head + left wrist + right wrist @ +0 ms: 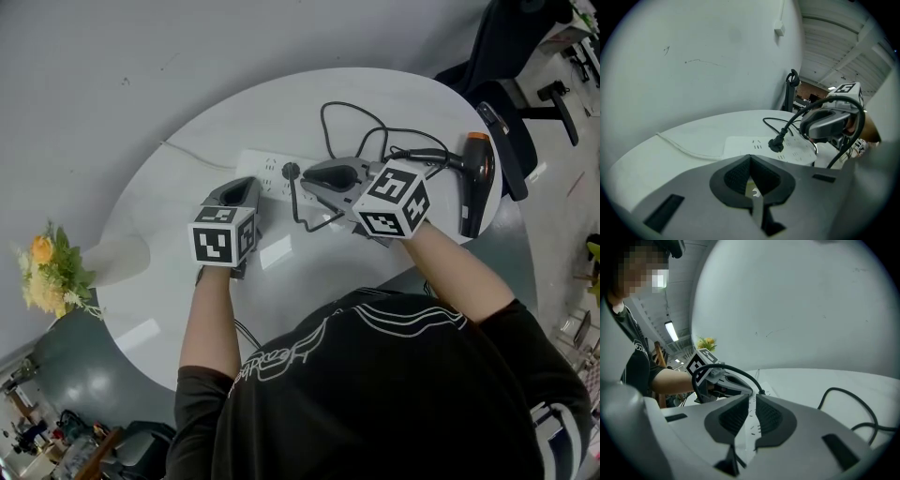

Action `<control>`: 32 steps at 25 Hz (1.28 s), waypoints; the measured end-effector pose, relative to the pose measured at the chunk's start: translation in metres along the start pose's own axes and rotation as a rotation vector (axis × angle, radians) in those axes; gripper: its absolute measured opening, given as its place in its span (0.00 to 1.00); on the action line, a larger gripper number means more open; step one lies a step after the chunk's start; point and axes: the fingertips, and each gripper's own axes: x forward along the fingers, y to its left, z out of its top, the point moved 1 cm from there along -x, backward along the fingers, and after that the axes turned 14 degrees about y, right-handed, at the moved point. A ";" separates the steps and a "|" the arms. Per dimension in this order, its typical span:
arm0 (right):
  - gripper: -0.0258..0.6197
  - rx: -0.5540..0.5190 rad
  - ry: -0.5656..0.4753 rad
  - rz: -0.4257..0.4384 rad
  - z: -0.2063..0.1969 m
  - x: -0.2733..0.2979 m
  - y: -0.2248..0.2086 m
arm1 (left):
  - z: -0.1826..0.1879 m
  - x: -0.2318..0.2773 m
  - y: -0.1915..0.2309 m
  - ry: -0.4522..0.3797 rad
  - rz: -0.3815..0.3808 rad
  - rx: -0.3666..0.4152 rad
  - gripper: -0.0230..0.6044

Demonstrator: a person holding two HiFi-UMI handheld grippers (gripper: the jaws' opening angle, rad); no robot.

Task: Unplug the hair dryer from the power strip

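1. Hair dryer lies by the right edge of the table, well apart from your grippers. Its plug sits in the white power strip, near the middle of the table and a little toward the far edge.
2. Your left gripper has its jaws closed together on nothing. Its tip is at the strip's left end, but I cannot tell whether it actually presses on the strip.
3. Your right gripper stands just right of the plug. Its jaws are only a thin slit apart, and nothing shows between the pads.
4. That slit looks too narrow for the plug body. If you push in like this, you will likely shove the plug or the strip sideways.
5. If your left gripper is not bearing down, the strip will probably lift or slide when you pull.
6. The cord loops close under your right gripper. Pinching it instead of the plug would strain it, and a snagged loop could tug the dryer toward the edge.
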 end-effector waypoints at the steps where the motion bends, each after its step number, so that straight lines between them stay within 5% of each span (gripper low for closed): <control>1: 0.07 -0.006 0.004 -0.006 0.002 0.003 -0.002 | 0.000 0.000 0.000 0.001 0.004 0.002 0.04; 3: 0.16 -0.011 0.012 -0.019 0.005 0.008 -0.007 | 0.000 0.000 0.000 0.002 0.008 0.006 0.04; 9: 0.19 -0.101 0.071 -0.085 0.008 0.026 -0.017 | 0.000 0.000 -0.001 0.000 0.001 0.018 0.04; 19: 0.12 -0.130 0.113 -0.151 0.010 0.042 -0.023 | 0.000 0.000 0.000 0.004 0.003 0.034 0.04; 32: 0.09 -0.331 0.160 -0.265 0.010 0.042 -0.014 | 0.000 0.001 0.000 0.026 0.013 0.042 0.04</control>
